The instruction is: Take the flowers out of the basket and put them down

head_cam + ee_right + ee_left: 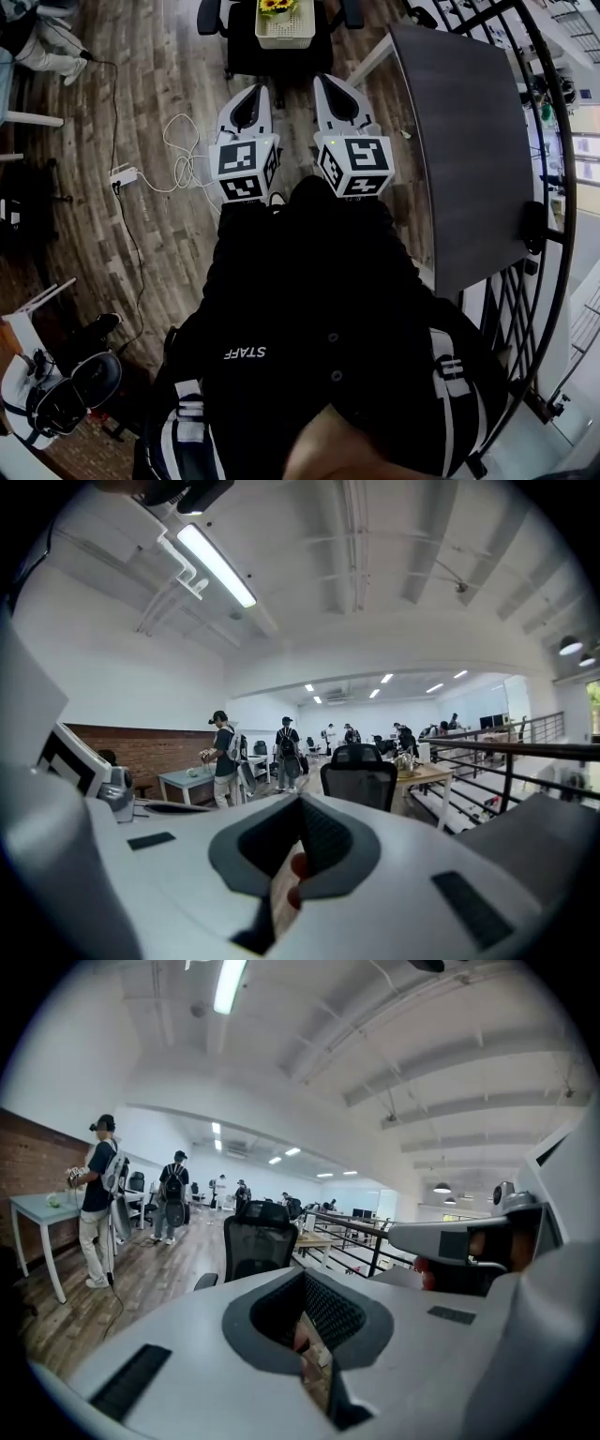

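The flowers lie untouched in the basket, well apart from the left hand-held gripper and right hand-held gripper, both clenched empty. By judgement, approach and opening are called for.

The flowers stand in the basket on an office chair, ahead of the left gripper and right gripper, with the counter to the right.

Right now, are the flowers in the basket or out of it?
In it. The head view shows the yellow flowers sitting inside the white basket, which rests on the black chair.
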`<state>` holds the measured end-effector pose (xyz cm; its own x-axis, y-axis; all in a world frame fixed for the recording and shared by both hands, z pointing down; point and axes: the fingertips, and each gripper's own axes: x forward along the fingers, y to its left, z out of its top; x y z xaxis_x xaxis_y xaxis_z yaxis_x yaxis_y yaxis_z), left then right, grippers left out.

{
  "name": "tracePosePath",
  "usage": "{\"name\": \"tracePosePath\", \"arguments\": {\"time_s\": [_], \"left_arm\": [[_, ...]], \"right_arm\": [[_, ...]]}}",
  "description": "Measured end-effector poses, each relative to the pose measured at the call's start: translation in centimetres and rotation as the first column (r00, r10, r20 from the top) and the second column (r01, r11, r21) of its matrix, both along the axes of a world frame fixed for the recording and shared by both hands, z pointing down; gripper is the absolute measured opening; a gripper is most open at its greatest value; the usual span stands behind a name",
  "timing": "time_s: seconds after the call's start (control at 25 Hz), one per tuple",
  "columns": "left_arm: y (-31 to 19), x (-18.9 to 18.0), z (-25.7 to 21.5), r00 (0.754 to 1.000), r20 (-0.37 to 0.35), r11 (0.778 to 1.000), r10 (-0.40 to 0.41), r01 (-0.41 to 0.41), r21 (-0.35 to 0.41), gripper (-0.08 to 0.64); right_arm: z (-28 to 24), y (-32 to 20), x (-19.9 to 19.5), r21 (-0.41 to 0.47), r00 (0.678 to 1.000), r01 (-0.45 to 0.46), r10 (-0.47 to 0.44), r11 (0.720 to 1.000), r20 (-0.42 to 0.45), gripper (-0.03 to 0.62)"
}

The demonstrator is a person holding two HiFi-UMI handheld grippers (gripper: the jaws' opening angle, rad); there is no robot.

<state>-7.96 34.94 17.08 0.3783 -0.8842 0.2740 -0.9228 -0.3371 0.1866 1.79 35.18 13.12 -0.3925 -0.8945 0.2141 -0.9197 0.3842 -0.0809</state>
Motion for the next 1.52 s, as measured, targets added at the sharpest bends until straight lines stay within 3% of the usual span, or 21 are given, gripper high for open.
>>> {"name": "tracePosePath", "arguments": {"time_s": [0.4,0.96,1.2,1.52], "left_arm": [[-6.1,0.4,3.3,1.000,-0.004,0.998,-0.013,0.013,-0.063,0.000],[-30.0,-0.2,4.7,0.988,0.040,0.987,-0.151,0.153,-0.045,0.000],[-36.2,-0.6,8.4,0.983,0.068,0.982,-0.170,0.175,-0.067,0.000],[-40.6,-3.2,16.4,0.989,0.067,0.971,-0.128,0.139,-0.193,0.000]], "right_arm": [[3.4,-7.2,0.5,-0.060,1.000,-0.011,0.010,0.998,-0.022,0.012],[5.8,-32.0,3.9,-0.083,1.000,0.015,-0.014,0.996,0.012,0.012],[9.6,-38.8,3.9,-0.138,1.000,0.024,-0.025,0.990,-0.009,0.012],[18.1,-42.1,0.6,-0.276,0.999,-0.012,-0.002,0.961,-0.051,0.012]]}}
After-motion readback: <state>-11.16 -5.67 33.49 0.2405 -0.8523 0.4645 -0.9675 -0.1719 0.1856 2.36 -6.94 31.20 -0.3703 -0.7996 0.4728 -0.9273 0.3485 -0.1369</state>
